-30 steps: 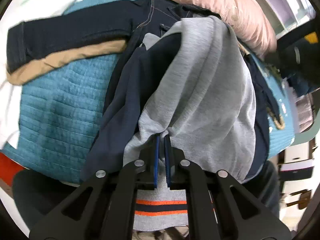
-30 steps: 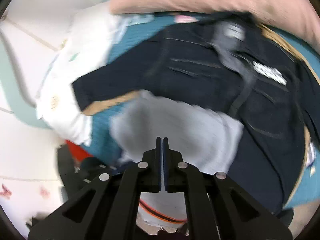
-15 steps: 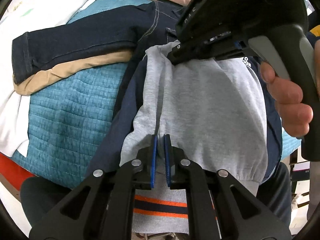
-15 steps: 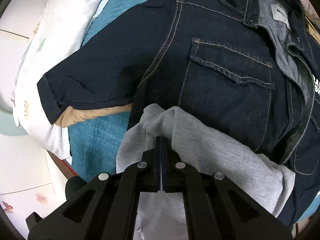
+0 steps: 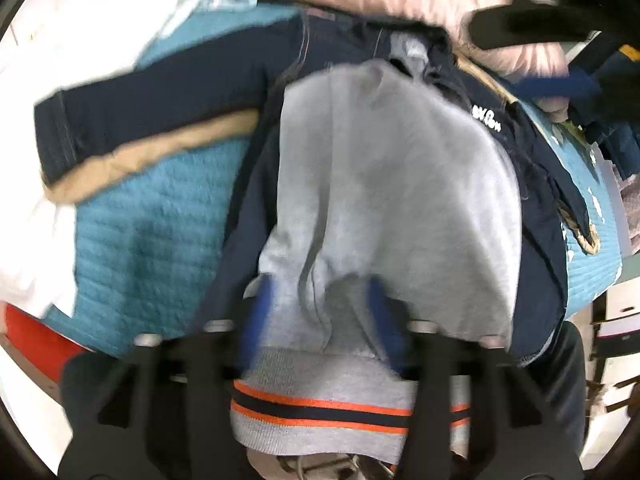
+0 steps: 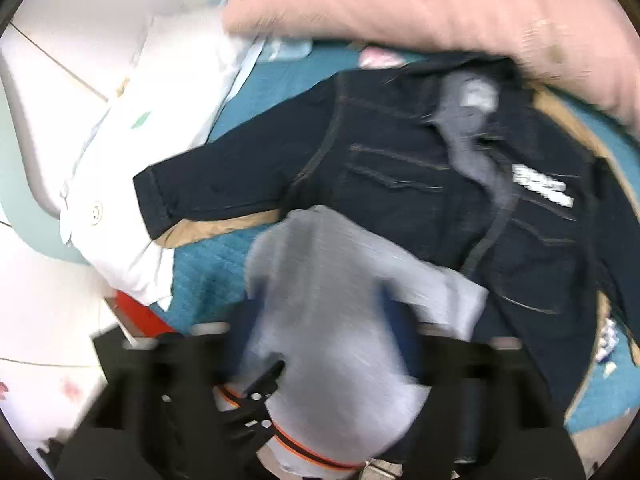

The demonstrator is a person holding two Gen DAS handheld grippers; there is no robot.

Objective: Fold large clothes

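Note:
A grey sweatshirt [image 5: 396, 208] with an orange and navy striped hem [image 5: 320, 404] lies folded over a dark denim jacket [image 5: 168, 96] on the bed. My left gripper [image 5: 320, 312] is open, its blue pads either side of the grey cloth near the hem. In the right wrist view the grey sweatshirt [image 6: 344, 304] lies below the denim jacket [image 6: 400, 176]. My right gripper [image 6: 320, 332] is open above the grey cloth. Both views are blurred.
A teal quilted bedspread [image 5: 132, 248] covers the bed. A pink duvet [image 6: 440, 12] lies at the far side, a white pillow [image 6: 132, 128] at the left. A tan garment [image 5: 152, 156] lies under the jacket sleeve. The right gripper's body [image 5: 532, 20] shows at upper right.
Both grippers have opened and let go of the grey sweatshirt, which now lies folded on the jacket. The right gripper has pulled back from the far edge of the cloth.

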